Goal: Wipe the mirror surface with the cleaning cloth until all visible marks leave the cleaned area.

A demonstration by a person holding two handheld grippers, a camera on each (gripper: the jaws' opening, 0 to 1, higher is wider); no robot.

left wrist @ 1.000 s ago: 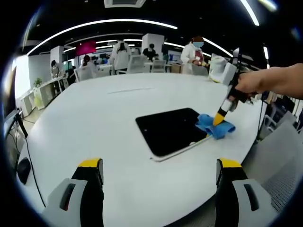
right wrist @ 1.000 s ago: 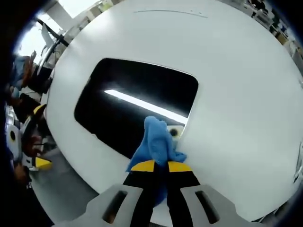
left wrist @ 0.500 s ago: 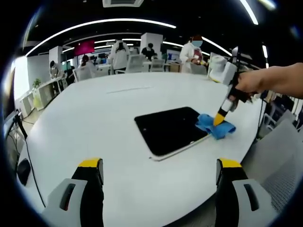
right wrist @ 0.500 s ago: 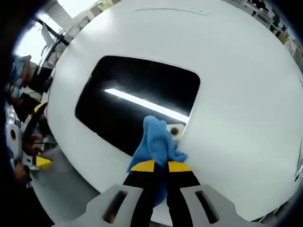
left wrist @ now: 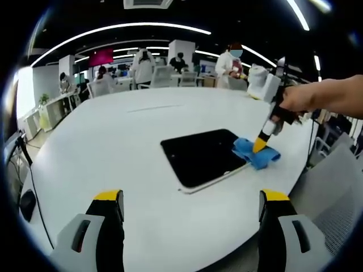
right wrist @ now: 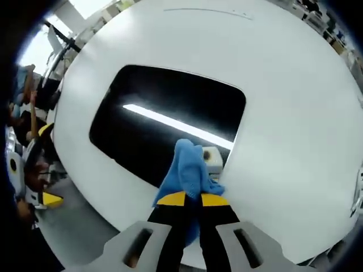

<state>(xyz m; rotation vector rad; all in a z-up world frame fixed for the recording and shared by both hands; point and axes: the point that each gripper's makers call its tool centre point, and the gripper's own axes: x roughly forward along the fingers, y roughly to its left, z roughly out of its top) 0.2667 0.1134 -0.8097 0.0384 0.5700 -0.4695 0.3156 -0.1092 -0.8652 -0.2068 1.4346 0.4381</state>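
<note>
**Cloth nudged inward along the mirror's edge**

The left gripper [left wrist: 190, 211] is held released above the near edge of the round white table [left wrist: 102, 141], jaws wide apart and nothing grasped. The dark rectangular mirror [left wrist: 201, 154] is seen lying flat toward the table's right edge. The crumpled blue cleaning cloth [left wrist: 256, 152] is kept clenched in the right gripper [right wrist: 190, 199], pressed on the mirror's right-hand end. Compared with a second ago, only a slight shift of cloth and gripper onto the glass is noted; the wiping is judged barely begun.
</note>
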